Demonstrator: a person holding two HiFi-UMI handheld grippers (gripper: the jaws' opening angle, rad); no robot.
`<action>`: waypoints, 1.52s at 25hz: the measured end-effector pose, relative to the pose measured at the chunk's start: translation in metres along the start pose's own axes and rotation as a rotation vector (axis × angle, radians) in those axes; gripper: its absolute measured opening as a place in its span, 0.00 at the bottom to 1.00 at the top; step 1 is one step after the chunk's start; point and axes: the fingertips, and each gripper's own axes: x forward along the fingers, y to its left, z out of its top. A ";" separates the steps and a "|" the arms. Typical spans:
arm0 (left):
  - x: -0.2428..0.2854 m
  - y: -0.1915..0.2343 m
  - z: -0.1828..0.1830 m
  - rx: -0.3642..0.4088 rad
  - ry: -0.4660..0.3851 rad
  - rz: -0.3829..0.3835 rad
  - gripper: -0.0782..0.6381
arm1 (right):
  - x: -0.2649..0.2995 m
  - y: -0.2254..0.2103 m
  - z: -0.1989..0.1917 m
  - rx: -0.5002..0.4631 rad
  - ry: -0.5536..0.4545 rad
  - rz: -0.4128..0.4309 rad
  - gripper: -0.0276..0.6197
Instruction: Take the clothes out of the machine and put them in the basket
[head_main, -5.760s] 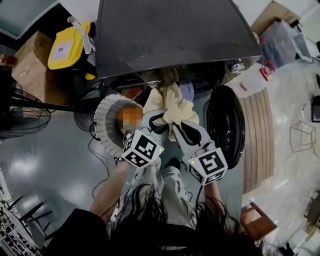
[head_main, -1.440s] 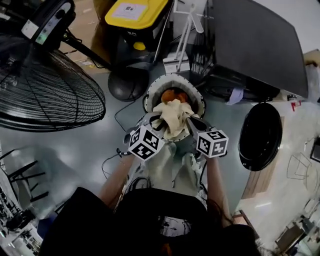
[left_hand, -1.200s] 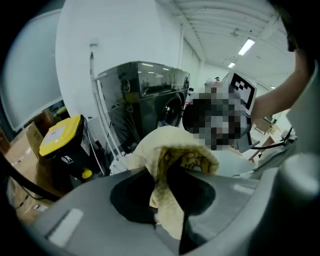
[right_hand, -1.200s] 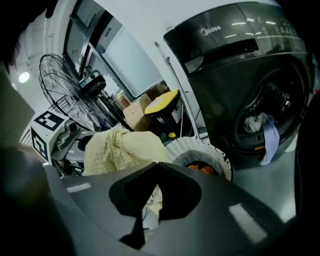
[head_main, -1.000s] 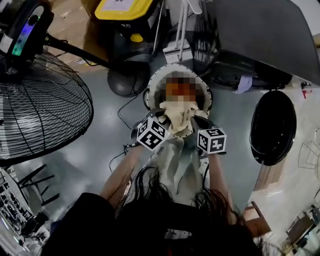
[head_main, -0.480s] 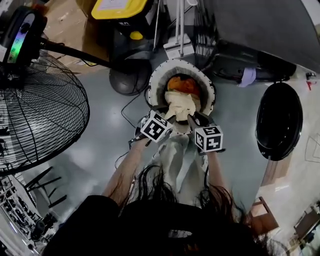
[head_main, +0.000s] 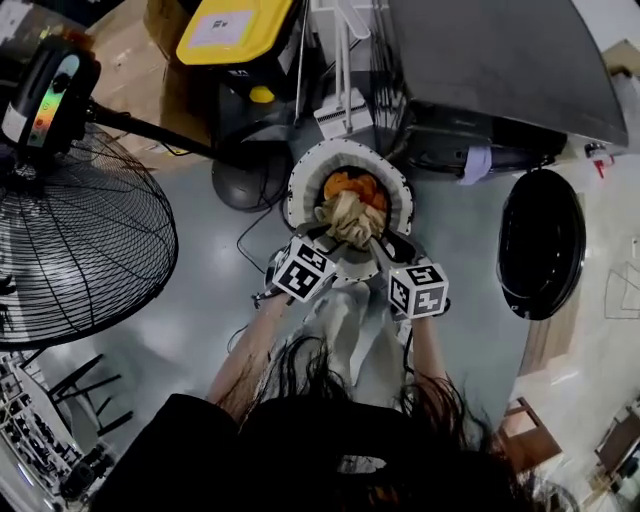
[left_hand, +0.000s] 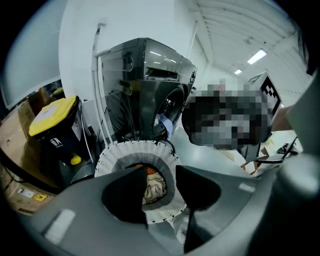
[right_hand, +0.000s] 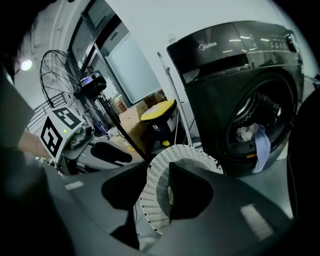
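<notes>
Hovering over the near edge of the white laundry basket, both tools point toward 12 o'clock. The left gripper has its jaws spread, and through the gap its own view shows only the cream cloth lying down inside the basket, not pinched. The right gripper is likewise spread, with the basket's woven wall in the gap and nothing clamped.

From the head view, the cream cloth sits heaped on an orange garment, so this load looks delivered. The dark washing machine stands at about 1 o'clock from the basket, with its round door swung open at 3 o'clock. More remains to fetch: a pale lavender garment hangs over the lip of the drum opening, with a white piece behind it.

Risks, as I judge them:
- The cream cloth is piled high toward the 6 o'clock rim, right beside the jaw tips. Pulling back could catch a fold and drag it out over the edge.
- The lavender garment dangles loosely and a careless reach could knock it to the floor.
- A cable trails on the floor at the basket's 9 o'clock, near the pedestal fan. Stepping there might tug it.
</notes>
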 end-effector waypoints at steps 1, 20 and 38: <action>-0.003 -0.001 0.006 0.010 -0.019 0.000 0.35 | -0.005 0.000 0.004 0.001 -0.008 -0.005 0.28; -0.061 -0.063 0.086 0.247 -0.185 -0.099 0.34 | -0.105 -0.018 0.054 0.009 -0.174 -0.153 0.28; 0.007 -0.152 0.172 0.337 -0.179 -0.183 0.34 | -0.184 -0.168 0.057 0.087 -0.252 -0.311 0.27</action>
